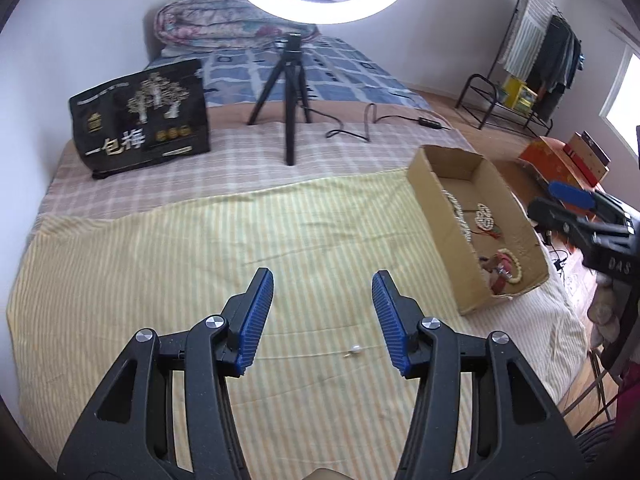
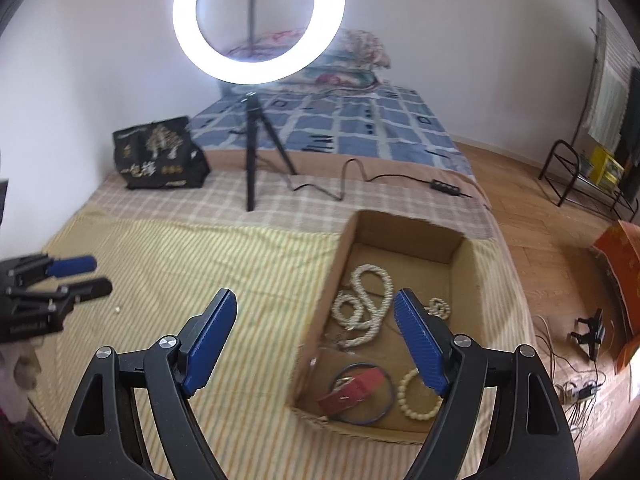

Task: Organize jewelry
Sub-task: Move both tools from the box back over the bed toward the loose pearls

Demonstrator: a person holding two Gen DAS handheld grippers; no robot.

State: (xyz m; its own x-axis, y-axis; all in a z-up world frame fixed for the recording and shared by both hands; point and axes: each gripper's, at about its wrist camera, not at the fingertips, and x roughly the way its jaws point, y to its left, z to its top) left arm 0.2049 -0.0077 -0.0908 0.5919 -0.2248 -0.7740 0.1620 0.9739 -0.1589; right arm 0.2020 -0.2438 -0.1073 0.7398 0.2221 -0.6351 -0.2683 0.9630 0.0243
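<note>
With both my left gripper and right gripper spread apart and empty, the tiny earring left of the cardboard box looks light, slippery, best pinched across its middle.

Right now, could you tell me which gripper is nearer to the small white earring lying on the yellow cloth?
Left. The left gripper hangs open right over the earring; the right gripper is off beside it, over the cardboard box.
</note>
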